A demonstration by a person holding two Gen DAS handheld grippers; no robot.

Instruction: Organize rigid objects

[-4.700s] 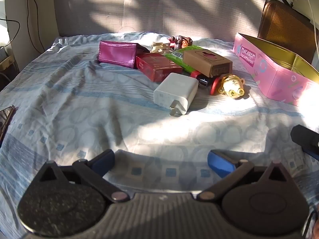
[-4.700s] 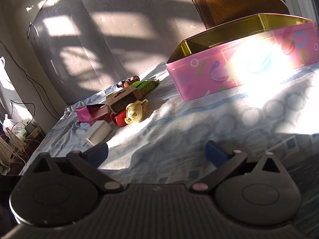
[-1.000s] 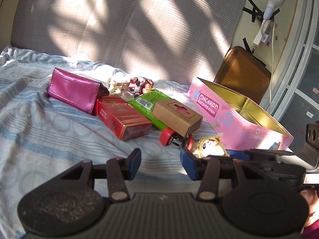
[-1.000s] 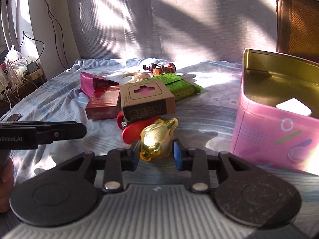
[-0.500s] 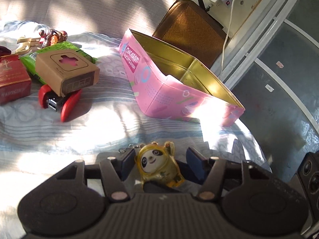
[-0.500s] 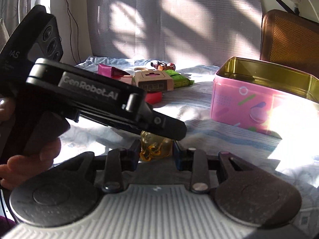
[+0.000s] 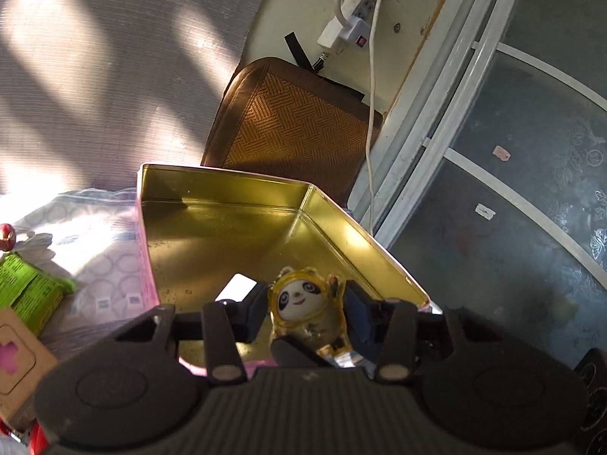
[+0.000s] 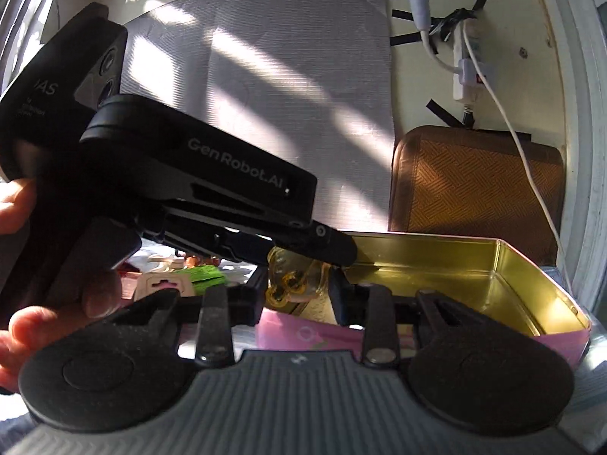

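- Over the open tin point(image 7: 227, 223), a panda toy point(image 7: 305, 313) hangs between both grippers, poised to drop in.
- Right gripper point(image 8: 297, 295) jaws clamp it; left gripper point(image 7: 303, 314) jaws are closing around it, seemingly sharing the hold.

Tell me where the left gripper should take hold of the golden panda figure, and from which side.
Grip the golden panda figure across its rounded flanks, just below the ears, coming in from its face side. It stands upright facing the left gripper, whose jaws are closing around it. The right gripper holds it too, leaving those flanks exposed.
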